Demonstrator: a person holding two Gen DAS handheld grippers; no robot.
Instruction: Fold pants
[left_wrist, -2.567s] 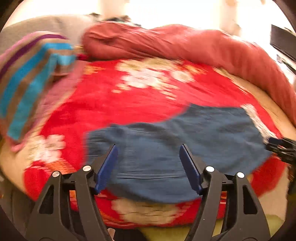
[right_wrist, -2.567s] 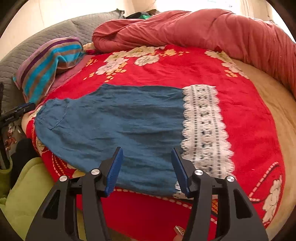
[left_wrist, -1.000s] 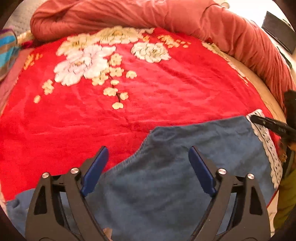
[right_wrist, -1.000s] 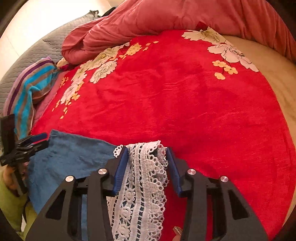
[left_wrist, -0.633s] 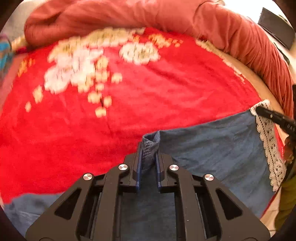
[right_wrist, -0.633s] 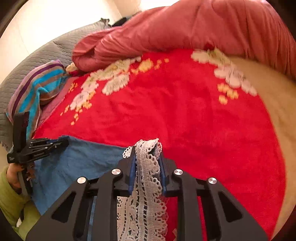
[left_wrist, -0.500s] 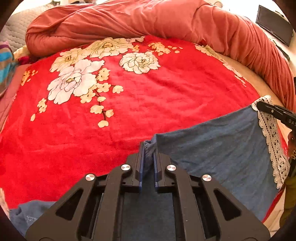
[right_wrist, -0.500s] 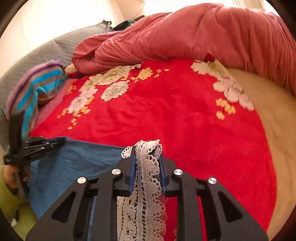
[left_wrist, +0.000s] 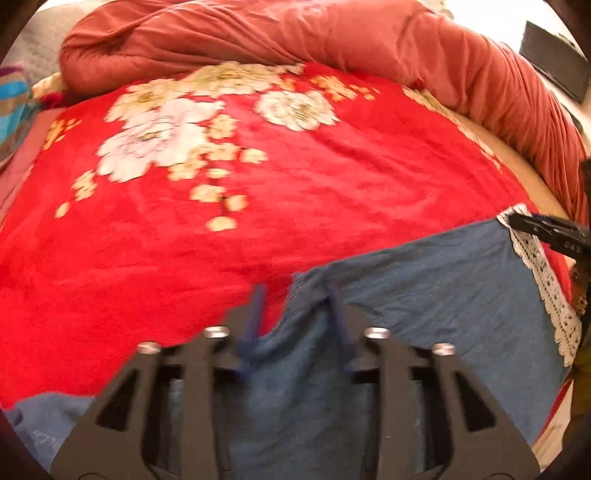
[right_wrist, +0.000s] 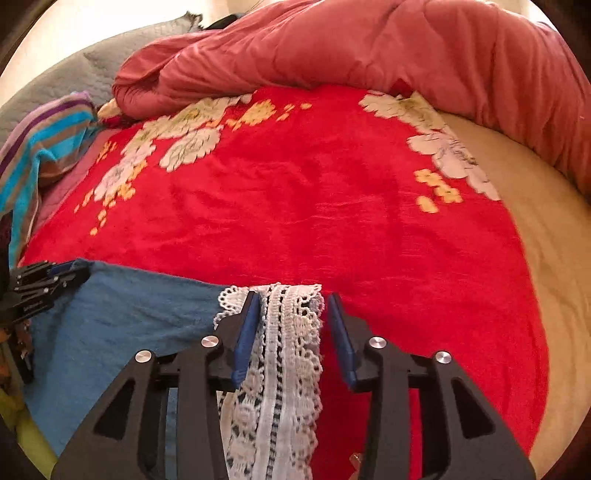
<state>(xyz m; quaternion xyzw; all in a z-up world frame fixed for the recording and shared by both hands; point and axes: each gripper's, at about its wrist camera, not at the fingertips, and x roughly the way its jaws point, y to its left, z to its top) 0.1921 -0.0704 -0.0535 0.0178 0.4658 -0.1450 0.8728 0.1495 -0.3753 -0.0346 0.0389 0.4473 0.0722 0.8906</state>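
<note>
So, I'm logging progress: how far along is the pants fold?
Done: the blue pants lie stretched out on the red blanket. In hand: nothing. The left gripper is open around the pants' far corner, and the right gripper is open around the lace hem. Left: the pants lie as one long strip, so at least one end-to-end fold probably remains.

Each black gripper (left_wrist: 295, 317) (right_wrist: 291, 325) has blue finger pads (right_wrist: 243, 343), silver screws and triangular cutouts.
</note>
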